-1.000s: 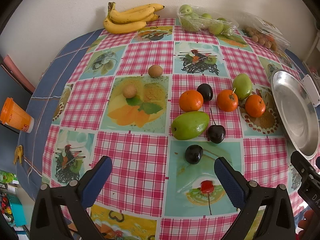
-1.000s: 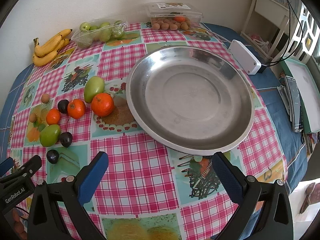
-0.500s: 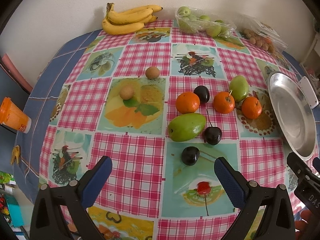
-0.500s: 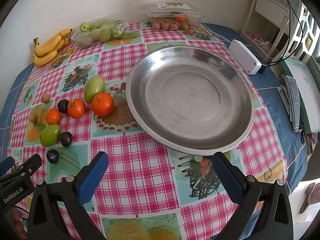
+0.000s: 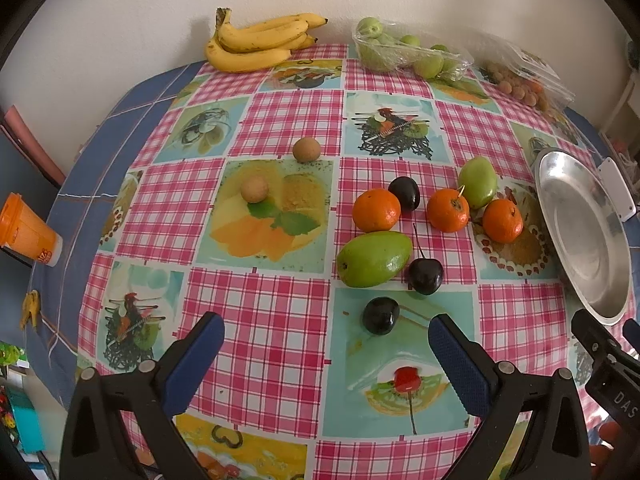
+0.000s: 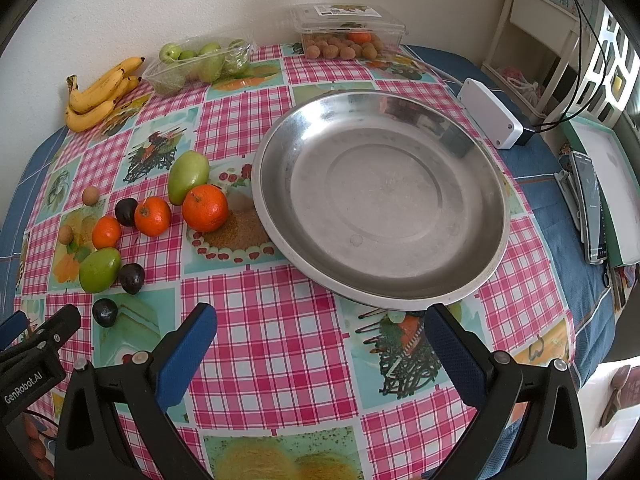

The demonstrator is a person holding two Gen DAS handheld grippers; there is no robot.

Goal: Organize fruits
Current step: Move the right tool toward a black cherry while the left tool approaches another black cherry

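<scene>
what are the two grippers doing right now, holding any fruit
Left gripper: open, holding nothing, above the tablecloth.
Right gripper: open, holding nothing, near the metal plate.

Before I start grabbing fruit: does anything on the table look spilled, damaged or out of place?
Nothing stands out. The loose fruit, such as the nearest dark plum, lies intact on the tablecloth beside the empty metal plate; no spill.

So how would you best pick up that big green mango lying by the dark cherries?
Grip the big green oval mango across its narrow middle, coming from above with the left hand-held gripper: it lies on its side, long axis crosswise, so its short width likely fits between the open jaws.
</scene>
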